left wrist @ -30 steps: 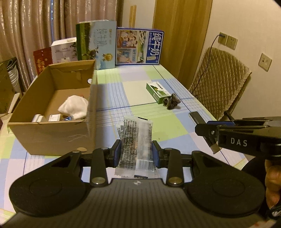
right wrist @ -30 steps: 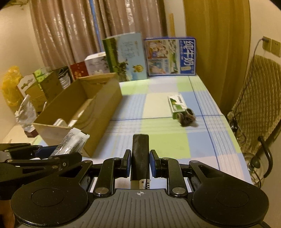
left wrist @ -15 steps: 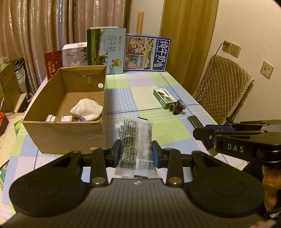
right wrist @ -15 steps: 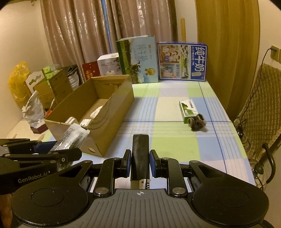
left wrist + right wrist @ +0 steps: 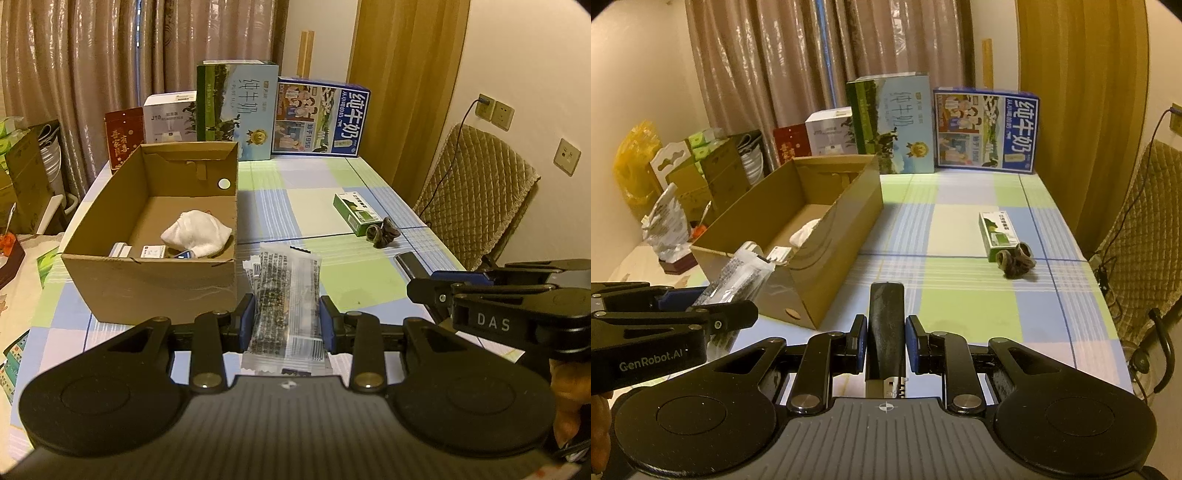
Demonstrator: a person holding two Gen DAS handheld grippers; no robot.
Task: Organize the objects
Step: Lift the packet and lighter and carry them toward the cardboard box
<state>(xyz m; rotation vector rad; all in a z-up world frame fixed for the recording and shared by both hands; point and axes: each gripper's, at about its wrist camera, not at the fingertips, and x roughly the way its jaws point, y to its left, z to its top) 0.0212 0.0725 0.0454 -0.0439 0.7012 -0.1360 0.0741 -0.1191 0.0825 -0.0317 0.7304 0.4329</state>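
My left gripper (image 5: 287,325) pinches one clear packet (image 5: 286,299); my right gripper (image 5: 886,345) clamps one black bar (image 5: 886,325). Both hang just this side of the single cardboard box (image 5: 155,284). Right of the box lie one green carton (image 5: 356,213) and one dark bundle (image 5: 382,233), touching. Only the left view shows the white cloth (image 5: 197,233) whole inside the box; only the right shows a yellow bag (image 5: 635,158) beyond it.
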